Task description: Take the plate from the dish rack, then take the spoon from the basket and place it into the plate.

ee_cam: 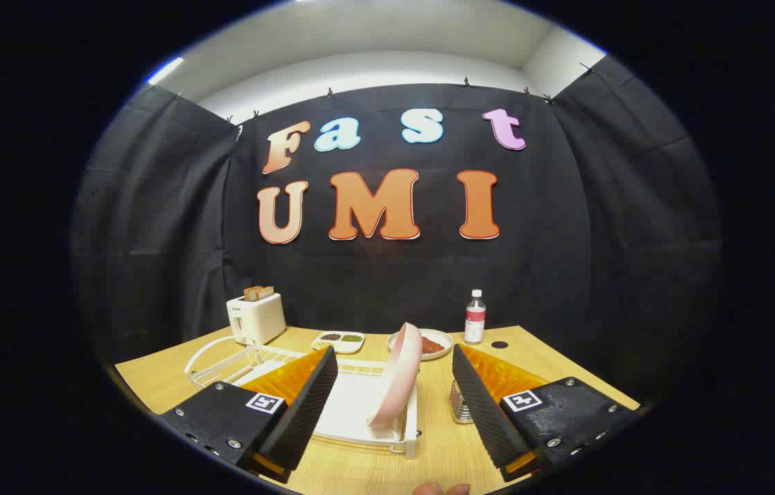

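A pale pink plate (397,378) stands on edge in the white dish rack (359,405), leaning a little, at the rack's right end. My gripper (394,357) is open, with one finger on each side of the plate and well apart from it. The plate sits between the fingers and slightly ahead. A metal mesh basket (459,405) stands on the wooden table just right of the rack, mostly hidden behind the right finger (483,405). Whether a spoon is in it I cannot see.
Beyond the rack stand a white toaster (256,317) with bread, a small divided dish (337,341), a bowl of reddish food (434,344) and a bottle (474,317). A round hole (499,344) marks the table (552,357) by the bottle. Fingertips of a person (439,489) show below.
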Available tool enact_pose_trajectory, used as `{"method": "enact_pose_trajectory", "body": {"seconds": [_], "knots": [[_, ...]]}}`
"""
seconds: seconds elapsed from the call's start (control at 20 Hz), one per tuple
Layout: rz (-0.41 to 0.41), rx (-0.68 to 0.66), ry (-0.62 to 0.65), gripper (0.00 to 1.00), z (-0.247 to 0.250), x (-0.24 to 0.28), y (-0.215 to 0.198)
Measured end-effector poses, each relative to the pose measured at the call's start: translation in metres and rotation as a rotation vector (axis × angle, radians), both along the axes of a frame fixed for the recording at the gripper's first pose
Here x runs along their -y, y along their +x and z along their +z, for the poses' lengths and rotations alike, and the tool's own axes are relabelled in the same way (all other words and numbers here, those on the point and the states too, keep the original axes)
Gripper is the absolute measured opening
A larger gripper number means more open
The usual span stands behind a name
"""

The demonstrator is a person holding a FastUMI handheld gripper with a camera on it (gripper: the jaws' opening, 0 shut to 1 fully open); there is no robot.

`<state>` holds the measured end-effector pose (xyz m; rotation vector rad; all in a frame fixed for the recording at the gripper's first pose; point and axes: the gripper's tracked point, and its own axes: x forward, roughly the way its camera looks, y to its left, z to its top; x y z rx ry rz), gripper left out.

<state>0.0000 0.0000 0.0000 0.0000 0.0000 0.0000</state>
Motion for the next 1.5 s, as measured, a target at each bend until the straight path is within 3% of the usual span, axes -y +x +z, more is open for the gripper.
{"method": "enact_pose_trajectory", "body": {"seconds": [1.5], "knots": [[-0.074,-0.025,-0.006,1.0,-0.009,0.018,-0.009]]}}
